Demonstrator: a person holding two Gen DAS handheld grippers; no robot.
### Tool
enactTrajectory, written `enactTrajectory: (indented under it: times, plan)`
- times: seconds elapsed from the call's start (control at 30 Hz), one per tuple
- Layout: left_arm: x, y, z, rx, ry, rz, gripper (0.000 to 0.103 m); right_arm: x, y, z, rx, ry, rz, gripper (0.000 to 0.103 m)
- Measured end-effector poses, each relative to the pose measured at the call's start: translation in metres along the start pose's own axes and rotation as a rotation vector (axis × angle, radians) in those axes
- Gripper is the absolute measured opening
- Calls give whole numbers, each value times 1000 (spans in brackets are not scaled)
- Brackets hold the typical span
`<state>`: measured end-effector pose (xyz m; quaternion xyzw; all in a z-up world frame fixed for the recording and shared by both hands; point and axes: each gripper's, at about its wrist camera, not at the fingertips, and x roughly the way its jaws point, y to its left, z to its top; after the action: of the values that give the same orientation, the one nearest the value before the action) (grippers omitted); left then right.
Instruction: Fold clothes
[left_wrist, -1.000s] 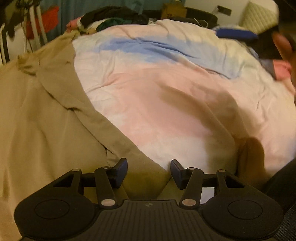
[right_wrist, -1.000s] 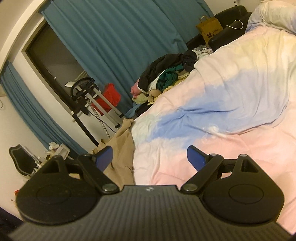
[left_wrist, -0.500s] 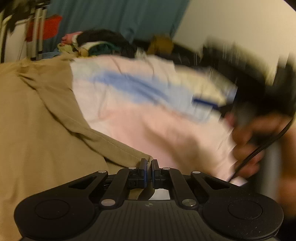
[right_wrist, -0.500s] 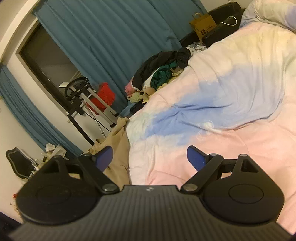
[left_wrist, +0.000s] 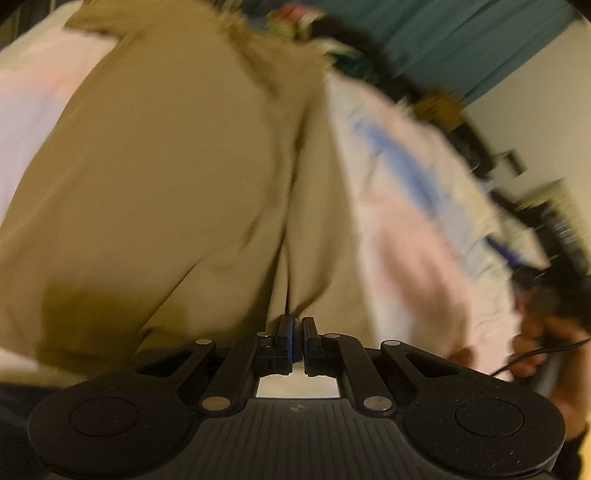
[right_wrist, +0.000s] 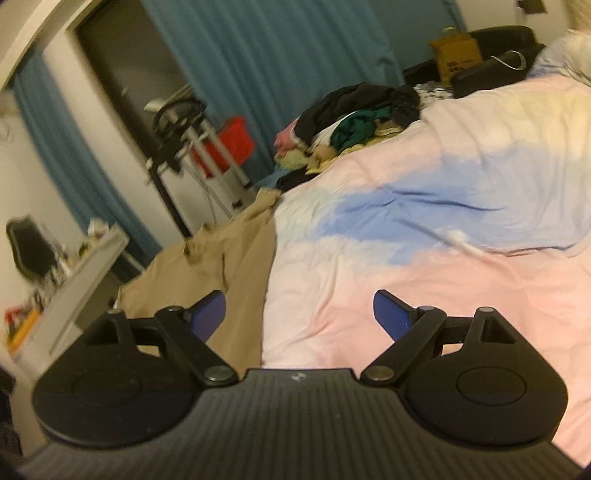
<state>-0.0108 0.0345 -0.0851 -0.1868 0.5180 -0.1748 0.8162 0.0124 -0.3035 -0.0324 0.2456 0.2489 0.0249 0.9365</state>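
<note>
Cloth is now pinched tight in the left tool (left_wrist: 297, 325). A second ago that tool was wide apart over the edge of the tan garment (left_wrist: 166, 166); then it snapped closed on the edge, and now it is swinging up and over, so the picture is blurry. The tan garment lies on the left side of the bed, on the pink and blue duvet (right_wrist: 424, 229), with its pinched edge lifted. The right tool (right_wrist: 299, 314) is spread wide and holds nothing, just above the duvet beside the garment. I think the first fold has begun. The pile of other clothes (right_wrist: 354, 118) waits at the far end.
</note>
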Motion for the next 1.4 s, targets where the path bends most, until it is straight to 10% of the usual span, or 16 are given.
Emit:
enactTrajectory:
  times: [0.07, 0.2, 0.43, 0.87, 1.0, 1.23, 1.4]
  plan:
    - [3, 1, 3, -9, 30, 5, 8, 2, 12, -4, -42, 14, 6, 88]
    - [-3, 3, 17, -9, 67, -40, 46, 5, 30, -10, -112, 18, 14, 88]
    - [7, 7, 100, -2, -83, -13, 71, 36, 44, -15, -128, 52, 17, 88]
    - [152, 22, 278, -109, -366, 115, 63, 98, 32, -24, -99, 85, -57, 88]
    - [172, 11, 305, -18, -379, 182, 5, 117, 30, -27, -92, 114, -49, 88]
    - [188, -26, 320, 288, -424, 548, 4, 135, 25, -30, -68, 144, -24, 88]
    - [175, -23, 303, 263, -406, 486, 16, 139, 22, -31, -52, 161, -16, 88]
